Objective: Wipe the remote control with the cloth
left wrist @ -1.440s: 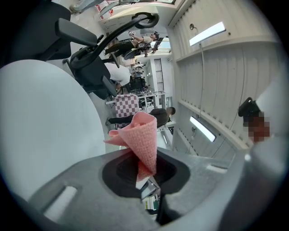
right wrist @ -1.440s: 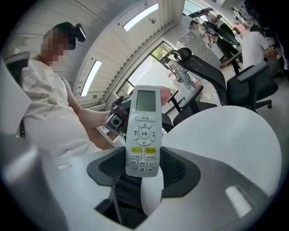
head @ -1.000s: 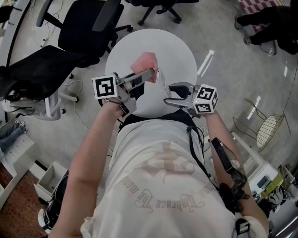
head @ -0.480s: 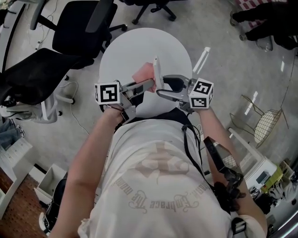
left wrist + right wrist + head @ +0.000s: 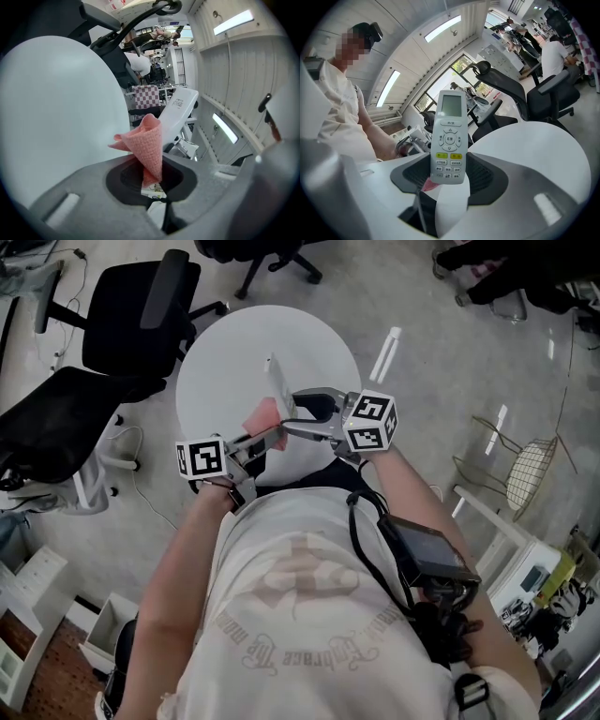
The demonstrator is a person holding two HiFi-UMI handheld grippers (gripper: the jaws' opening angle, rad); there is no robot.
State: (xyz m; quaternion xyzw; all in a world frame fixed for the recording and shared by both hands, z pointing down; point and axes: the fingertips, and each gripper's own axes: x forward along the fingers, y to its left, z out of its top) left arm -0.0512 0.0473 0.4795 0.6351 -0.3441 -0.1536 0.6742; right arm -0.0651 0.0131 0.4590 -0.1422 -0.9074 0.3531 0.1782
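White table [image 5: 234, 352]; left hand-held gripper [image 5: 151, 174] pinches cloth [image 5: 147, 143], right hand-held gripper [image 5: 446, 180] clamps remote control [image 5: 449, 136].

Round white table [image 5: 225, 352], black office chairs [image 5: 131, 310] on grey floor [image 5: 441, 371], ceiling light strips [image 5: 233, 22] overhead

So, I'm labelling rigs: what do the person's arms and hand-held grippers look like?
The left hand-held gripper and right hand-held gripper are grey, with curved jaws; each bears a white cube with black square markers. The person wears a pale printed short-sleeved T-shirt.
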